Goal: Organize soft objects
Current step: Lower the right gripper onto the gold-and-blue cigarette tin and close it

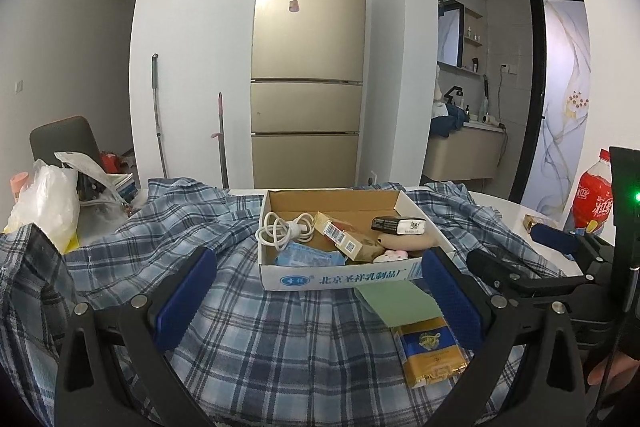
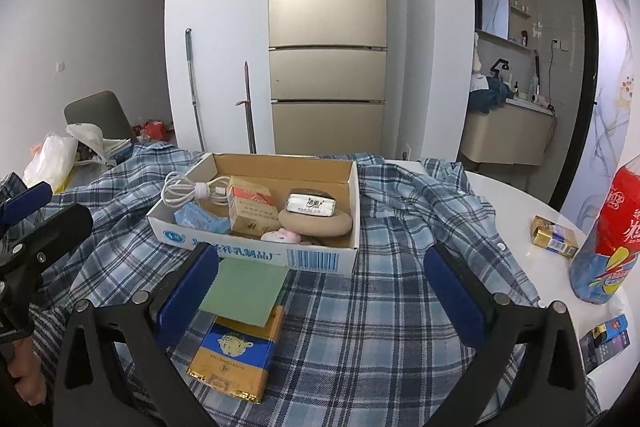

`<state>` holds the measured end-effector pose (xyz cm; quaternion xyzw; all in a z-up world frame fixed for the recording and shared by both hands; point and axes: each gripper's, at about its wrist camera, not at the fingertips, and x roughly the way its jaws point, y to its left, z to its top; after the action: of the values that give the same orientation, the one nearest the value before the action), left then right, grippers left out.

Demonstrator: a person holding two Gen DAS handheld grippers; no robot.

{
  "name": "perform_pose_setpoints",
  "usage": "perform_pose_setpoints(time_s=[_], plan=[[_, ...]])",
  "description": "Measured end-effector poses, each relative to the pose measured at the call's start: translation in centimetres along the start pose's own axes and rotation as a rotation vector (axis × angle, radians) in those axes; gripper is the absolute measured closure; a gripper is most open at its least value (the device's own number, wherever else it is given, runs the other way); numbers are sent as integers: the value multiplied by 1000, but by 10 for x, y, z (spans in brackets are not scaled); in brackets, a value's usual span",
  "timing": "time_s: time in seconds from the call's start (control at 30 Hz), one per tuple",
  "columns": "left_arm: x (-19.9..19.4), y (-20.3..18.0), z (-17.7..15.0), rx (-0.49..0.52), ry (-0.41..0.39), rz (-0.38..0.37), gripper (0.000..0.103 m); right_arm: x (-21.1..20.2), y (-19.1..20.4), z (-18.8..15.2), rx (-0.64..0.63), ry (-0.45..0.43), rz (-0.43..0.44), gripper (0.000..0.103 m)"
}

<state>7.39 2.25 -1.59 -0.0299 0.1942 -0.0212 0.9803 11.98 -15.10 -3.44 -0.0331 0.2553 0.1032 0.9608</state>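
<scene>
While both grippers hover level (jaws spread, empty), the cardboard box (image 1: 340, 277) rests ahead.

Box (image 2: 256, 251) sits on the shirt (image 2: 400, 307) dead ahead of your right gripper (image 2: 320, 291); paper sheet (image 2: 244, 287) just before it, overlapping the packet (image 2: 236, 359) by your left finger; bottle (image 2: 608, 239) far right on the table (image 2: 520, 211); fridge (image 2: 328, 27) behind.

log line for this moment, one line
left claw: open, empty | right claw: open, empty | plaid shirt: spread on table, ungrasped | cardboard box: on shirt, holds clutter
</scene>
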Motion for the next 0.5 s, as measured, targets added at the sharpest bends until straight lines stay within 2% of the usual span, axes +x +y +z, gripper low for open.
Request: perform_pose_setpoints(time_s=[0.07, 0.17, 0.27, 0.5], plan=[[0, 1, 1, -6, 3, -2, 0, 3, 2, 0, -2, 25, 20, 1], [-1, 4, 2, -14, -9, 13, 0, 16, 2, -4, 21, 135, 124, 1], [3, 7, 2, -22, 23, 4, 0, 31, 2, -8, 67, 239, 209, 1], [13, -2, -3, -3, 125, 10, 0, 53, 18, -25, 11, 373, 224, 2]])
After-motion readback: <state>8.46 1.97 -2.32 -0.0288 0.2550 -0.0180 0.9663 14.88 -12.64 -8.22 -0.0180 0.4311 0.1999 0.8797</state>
